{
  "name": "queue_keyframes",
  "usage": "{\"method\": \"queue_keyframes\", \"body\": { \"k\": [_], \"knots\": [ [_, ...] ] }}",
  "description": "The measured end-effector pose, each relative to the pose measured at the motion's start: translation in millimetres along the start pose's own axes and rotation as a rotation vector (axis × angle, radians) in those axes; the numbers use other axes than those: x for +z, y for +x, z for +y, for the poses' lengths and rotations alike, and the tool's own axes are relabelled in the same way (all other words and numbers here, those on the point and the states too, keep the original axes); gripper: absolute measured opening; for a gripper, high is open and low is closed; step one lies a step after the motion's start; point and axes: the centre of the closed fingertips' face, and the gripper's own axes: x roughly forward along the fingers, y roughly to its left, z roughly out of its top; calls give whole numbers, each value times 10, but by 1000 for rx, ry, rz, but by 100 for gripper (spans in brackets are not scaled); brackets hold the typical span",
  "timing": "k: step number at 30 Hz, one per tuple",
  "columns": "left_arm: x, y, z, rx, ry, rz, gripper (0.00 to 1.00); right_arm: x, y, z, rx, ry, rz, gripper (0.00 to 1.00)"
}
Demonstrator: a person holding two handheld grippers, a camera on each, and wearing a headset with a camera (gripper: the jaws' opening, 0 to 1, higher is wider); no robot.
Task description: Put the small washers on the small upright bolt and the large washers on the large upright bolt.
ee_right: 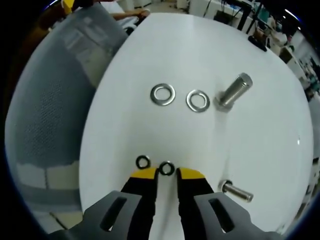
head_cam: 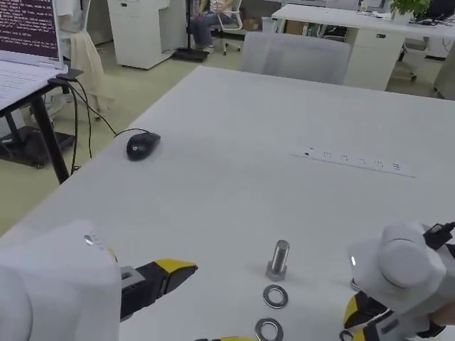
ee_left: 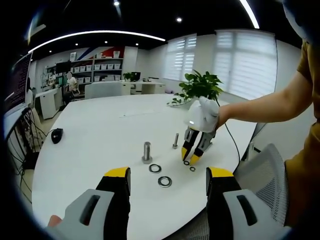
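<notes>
The large bolt (head_cam: 279, 259) stands upright on the white table (head_cam: 234, 163), with two large washers (head_cam: 275, 296) (head_cam: 269, 329) flat in front of it. In the right gripper view, my right gripper (ee_right: 167, 172) points down at the table, its jaws narrowly parted. A small washer (ee_right: 167, 168) lies right at its tips and a second small washer (ee_right: 143, 161) just to the left. The small bolt (ee_right: 235, 191) stands close by on the right. My left gripper (ee_left: 169, 174) hovers wide open and empty, short of the large washers (ee_left: 155, 168) (ee_left: 165, 181).
A black mouse (head_cam: 142, 145) and its cable lie at the table's left. A white power strip (head_cam: 353, 160) lies at the far right. A grey mesh chair (ee_right: 55, 100) stands against the near table edge. A potted plant (ee_left: 200, 87) sits behind the right gripper.
</notes>
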Motion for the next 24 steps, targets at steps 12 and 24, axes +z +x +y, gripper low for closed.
{"method": "queue_keyframes", "body": {
  "k": [12, 24],
  "knots": [
    [0, 2, -9, -3, -1, -3, 60, 14, 3, 15, -10, -5, -4, 15],
    [-5, -15, -7, -1, -3, -2, 60, 13, 2, 11, -10, 3, 8, 12]
  ]
}}
